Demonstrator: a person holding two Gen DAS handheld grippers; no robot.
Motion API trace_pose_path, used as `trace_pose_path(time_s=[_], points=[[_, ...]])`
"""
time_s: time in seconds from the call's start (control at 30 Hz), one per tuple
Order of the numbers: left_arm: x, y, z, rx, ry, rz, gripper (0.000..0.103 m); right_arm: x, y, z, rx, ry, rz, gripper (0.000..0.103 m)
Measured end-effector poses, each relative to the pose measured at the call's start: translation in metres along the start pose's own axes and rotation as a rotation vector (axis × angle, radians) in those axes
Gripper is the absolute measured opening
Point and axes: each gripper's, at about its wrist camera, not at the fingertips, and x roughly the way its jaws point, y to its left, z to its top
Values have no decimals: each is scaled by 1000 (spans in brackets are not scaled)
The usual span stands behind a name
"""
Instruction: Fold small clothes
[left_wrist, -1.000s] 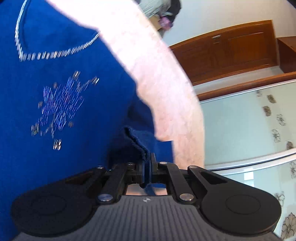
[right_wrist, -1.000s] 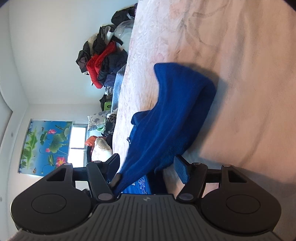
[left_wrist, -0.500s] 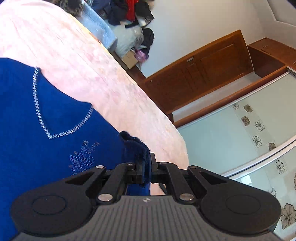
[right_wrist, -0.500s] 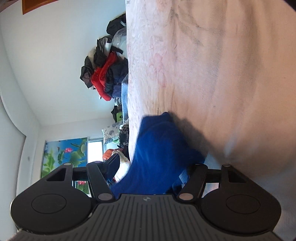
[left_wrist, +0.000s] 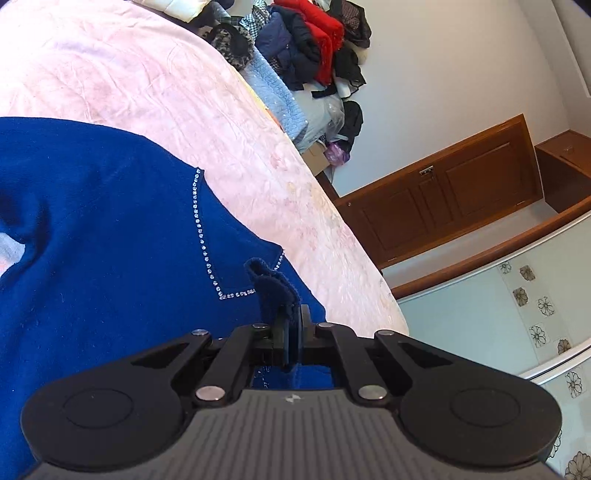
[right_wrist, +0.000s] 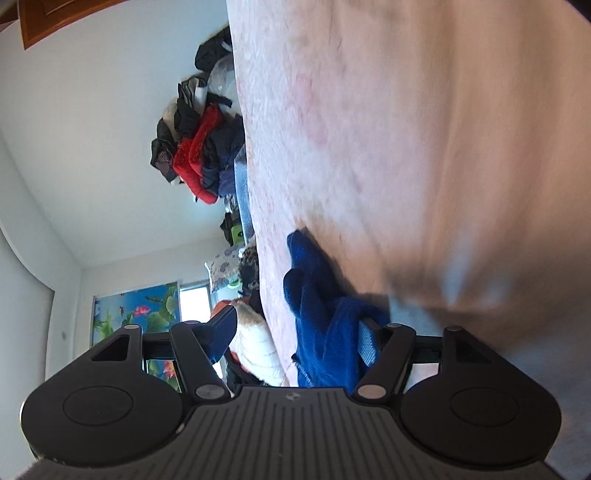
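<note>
Mid-fold: blue sweater (left_wrist: 110, 236) on pink bed (left_wrist: 147, 85). Left gripper (left_wrist: 292, 332) clamped on its edge; right gripper (right_wrist: 295, 332) opening, cloth loose btwn jaws. Next, prob.: lay edge across, flatten.

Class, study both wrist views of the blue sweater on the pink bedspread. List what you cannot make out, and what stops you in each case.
- Left wrist view: the blue sweater runs off the left edge; its lower part hides behind the left gripper, shut on a fold.
- Right wrist view: the pink bedspread is motion-blurred.
- Right wrist view: the right gripper is opening; whether its pads touch the cloth between them is unclear.
</note>
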Motion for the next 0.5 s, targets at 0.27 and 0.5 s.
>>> trace_pose_path(time_s=[0.27,0.5], points=[[-25,-13,10,26,-59,-39,4,19,-2,-6,42,-27,-59,52],[-64,-9,22,51,-163,-18,4,5,59,-37,-311,-41,-15,12]])
